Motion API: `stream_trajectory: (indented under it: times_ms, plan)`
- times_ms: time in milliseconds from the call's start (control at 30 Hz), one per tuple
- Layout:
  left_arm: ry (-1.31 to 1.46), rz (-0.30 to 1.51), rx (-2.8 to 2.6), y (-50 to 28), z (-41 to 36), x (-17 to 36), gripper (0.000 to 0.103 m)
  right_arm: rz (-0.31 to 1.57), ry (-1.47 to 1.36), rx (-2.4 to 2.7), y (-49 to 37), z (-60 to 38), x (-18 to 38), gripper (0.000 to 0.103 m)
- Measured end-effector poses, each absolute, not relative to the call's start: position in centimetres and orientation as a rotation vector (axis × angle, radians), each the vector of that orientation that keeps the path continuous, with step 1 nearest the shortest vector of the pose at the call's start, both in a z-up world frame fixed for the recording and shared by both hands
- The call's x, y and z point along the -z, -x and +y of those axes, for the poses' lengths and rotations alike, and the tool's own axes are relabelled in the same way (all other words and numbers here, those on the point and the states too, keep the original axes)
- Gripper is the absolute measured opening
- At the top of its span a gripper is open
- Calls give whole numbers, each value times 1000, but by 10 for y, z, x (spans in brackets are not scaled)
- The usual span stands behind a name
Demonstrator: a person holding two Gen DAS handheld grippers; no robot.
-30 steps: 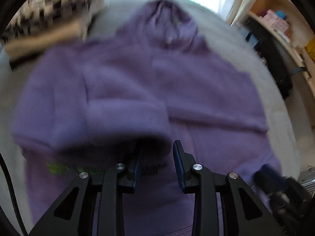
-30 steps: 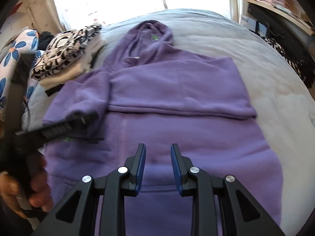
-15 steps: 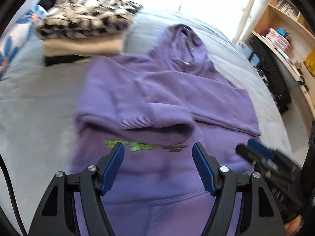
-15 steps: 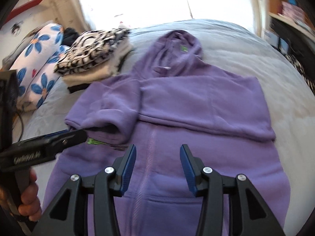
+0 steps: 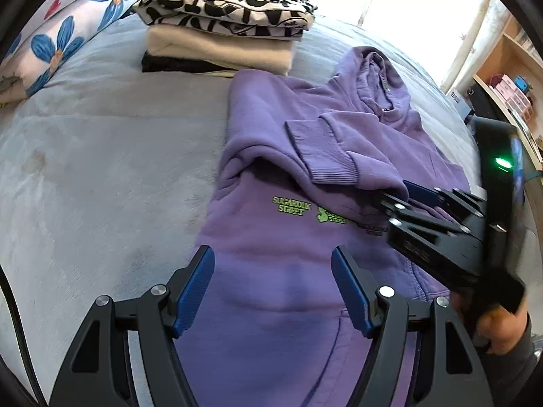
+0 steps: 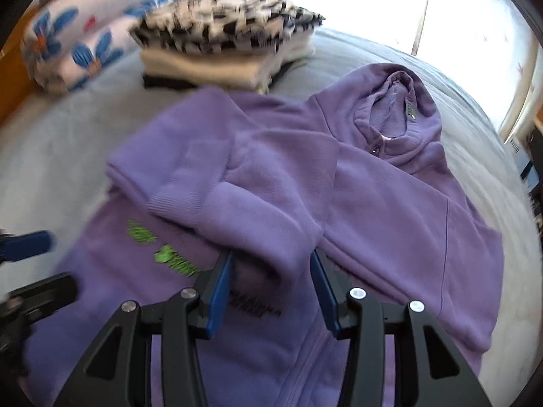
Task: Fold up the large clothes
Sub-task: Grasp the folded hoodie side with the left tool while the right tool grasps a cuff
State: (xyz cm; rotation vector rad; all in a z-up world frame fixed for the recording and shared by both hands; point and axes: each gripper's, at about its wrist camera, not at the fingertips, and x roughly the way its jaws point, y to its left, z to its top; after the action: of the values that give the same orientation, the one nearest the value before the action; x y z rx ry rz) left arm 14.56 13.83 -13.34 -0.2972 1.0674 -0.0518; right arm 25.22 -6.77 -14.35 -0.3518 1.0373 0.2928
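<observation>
A purple zip hoodie (image 5: 292,264) lies flat on the grey bed, hood away from me, green lettering on its chest; it also shows in the right wrist view (image 6: 390,196). Both sleeves are folded across the chest, and the left sleeve's ribbed cuff (image 5: 322,149) lies on top. My left gripper (image 5: 273,291) is open and empty above the lower front of the hoodie. My right gripper (image 6: 271,288) is open, its jaws on either side of the folded sleeve's lower edge (image 6: 264,237). It shows at the right of the left wrist view (image 5: 404,200).
A stack of folded clothes (image 5: 224,30), black-and-white print on top, sits on the bed beyond the hoodie's left shoulder. Flowered pillows (image 5: 68,30) lie at the far left. Grey bedcover (image 5: 101,169) spreads to the left. Shelves (image 5: 512,81) stand at the right.
My left gripper opened, let go of the sleeve and pulled back toward the hem. My right gripper opened wider and moved forward to the folded sleeve.
</observation>
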Motion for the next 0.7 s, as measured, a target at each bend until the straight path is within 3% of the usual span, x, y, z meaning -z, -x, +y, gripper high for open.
stream_trajectory:
  times_ms: [67,100,133,400,467,500,533,700]
  plan:
    - [299,1070,44,-144,140,135,70,1052,362,-278,-261,-65,147,46]
    - [300,1071,43,-145,140,135,70,1049,354,-281,-265,-66,145,31]
    - [302,1072,44,-144,140,136,70,1045,344,-284,-269,-69,141,10]
    - [280,1062,60,-144,130,133,70,942,-75,-243,-281,-175,76,10]
    - [274,1063,68,-144,127,133,70,1020,-137,-187,-277,-207,92,22]
    - [271,1064,72,-144,126,133,70,1086,-144,-152,-275,-221,107,38]
    - [264,1067,78,-145,124,133,70,1128,-144,-130,-271,-230,118,41]
    - [210,1064,88,-156,116,131,70,1235,-97,-85,-243,-266,149,41]
